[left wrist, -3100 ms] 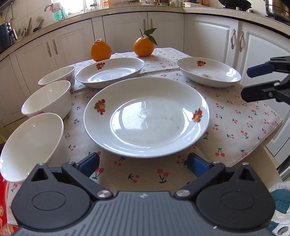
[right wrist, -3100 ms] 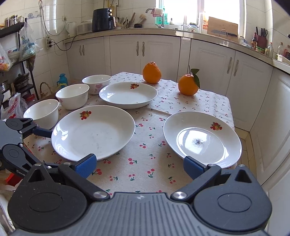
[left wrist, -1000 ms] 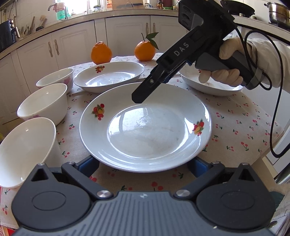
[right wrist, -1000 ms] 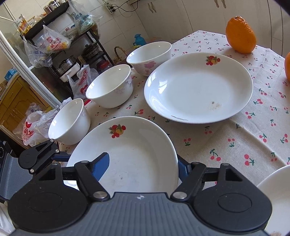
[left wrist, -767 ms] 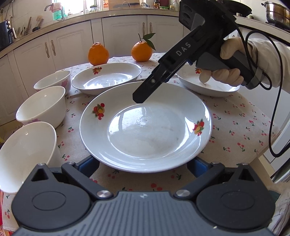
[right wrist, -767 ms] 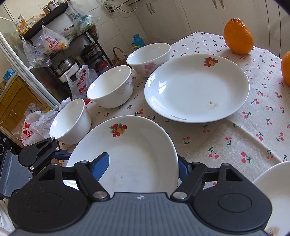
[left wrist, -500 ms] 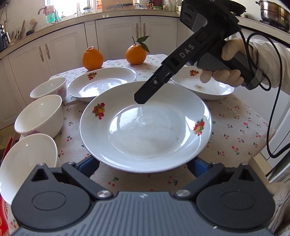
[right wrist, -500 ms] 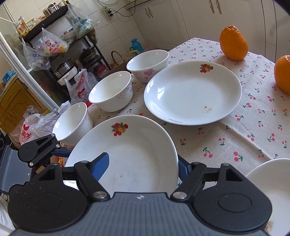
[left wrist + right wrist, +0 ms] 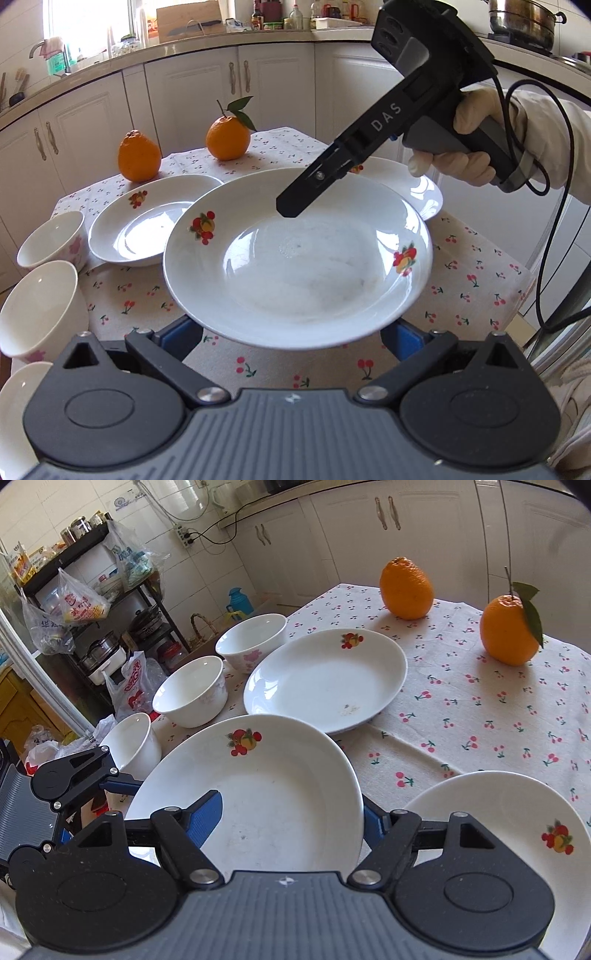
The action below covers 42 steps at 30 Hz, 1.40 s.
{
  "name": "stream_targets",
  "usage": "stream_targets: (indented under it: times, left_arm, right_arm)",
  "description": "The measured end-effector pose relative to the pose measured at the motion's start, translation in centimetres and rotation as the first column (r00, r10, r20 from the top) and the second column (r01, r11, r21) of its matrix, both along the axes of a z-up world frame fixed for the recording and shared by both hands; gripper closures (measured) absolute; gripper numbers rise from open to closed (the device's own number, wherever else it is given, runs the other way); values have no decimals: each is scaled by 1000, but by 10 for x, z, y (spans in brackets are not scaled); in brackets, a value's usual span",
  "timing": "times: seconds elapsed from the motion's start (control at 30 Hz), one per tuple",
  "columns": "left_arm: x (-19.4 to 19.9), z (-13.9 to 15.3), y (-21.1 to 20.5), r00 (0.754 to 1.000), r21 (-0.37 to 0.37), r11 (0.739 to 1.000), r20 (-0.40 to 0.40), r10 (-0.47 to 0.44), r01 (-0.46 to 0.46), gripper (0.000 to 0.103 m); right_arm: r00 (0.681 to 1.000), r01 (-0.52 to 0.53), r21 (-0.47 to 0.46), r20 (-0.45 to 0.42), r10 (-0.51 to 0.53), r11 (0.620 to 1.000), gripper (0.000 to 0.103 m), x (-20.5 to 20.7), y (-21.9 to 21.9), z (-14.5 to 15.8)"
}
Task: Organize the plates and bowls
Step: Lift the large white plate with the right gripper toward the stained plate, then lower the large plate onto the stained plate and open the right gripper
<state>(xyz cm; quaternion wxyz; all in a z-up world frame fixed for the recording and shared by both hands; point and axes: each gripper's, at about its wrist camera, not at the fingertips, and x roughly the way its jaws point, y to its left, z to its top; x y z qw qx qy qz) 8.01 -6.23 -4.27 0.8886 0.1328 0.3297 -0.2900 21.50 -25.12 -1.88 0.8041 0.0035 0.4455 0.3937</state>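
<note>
Now the big plate (image 9: 295,258) is off the desk (image 9: 480,295), carried between both hand-held grippers. In the left wrist view it fills the middle of the picture, its near rim sitting over the left hand-held gripper (image 9: 291,338), whose blue pads (image 9: 183,334) stand on either side of that rim; whether they actually press on the china cannot be told, since the plate's edge hides the contact. The right hand-held gripper (image 9: 291,206) comes down from the upper right, held by a gloved hand (image 9: 469,144), and its dark finger lies on the far inner side of the plate. From the right wrist view, that gripper (image 9: 291,823) has one blue pad (image 9: 207,816) over the plate's white face and the other tucked behind the rim — it is pinching the plate's edge.

Behind the lifted plate, a second plate (image 9: 144,225) with a fruit print rests on the cherry-patterned cloth (image 9: 480,709), and a third plate (image 9: 517,819) lies to the right, partly hidden in the left wrist view. Three white bowls (image 9: 190,692) stand in a row along the left edge of the desk, close to one another. Two oranges (image 9: 139,157) sit at the far side — one with a leaf on its stem.
</note>
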Motion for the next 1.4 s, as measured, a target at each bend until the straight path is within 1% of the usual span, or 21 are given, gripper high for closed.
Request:
stream_targets:
  times: [0.2, 0.47, 0.63, 0.8, 0.93, 1.07, 1.2, 1.4]
  left_arm:
    - [11, 1, -19, 998, -18, 998, -15, -56, 55, 1]
    - [29, -1, -51, 991, -16, 991, -11, -130, 130, 1]
    - [43, -3, -69, 986, -15, 986, -11, -167, 167, 1]
    - [56, -6, -84, 983, -19, 983, -14, -185, 184, 1]
    - [61, -9, -94, 980, 5, 980, 1, -200, 200, 1]
    - [65, -11, -102, 978, 20, 978, 6, -209, 209, 1]
    - [72, -11, -106, 978, 9, 978, -13, -211, 211, 1]
    - [76, -13, -111, 976, 14, 976, -12, -217, 217, 2]
  right_arm:
    - [998, 65, -11, 15, -65, 998, 22, -4, -28, 2]
    - [988, 149, -27, 33, -148, 989, 22, -6, -66, 4]
    - [979, 201, -27, 31, -200, 979, 22, -6, -91, 0]
    - [969, 244, -24, 27, -244, 969, 22, -4, -111, -6]
    - [964, 265, -7, 21, -264, 964, 22, -3, -123, -11]
    - [960, 280, -4, 19, -280, 960, 22, -4, -129, -14]
    - [955, 297, -5, 13, -297, 955, 21, -6, -136, -17]
    - [948, 317, -5, 4, -317, 948, 21, -9, -142, -21]
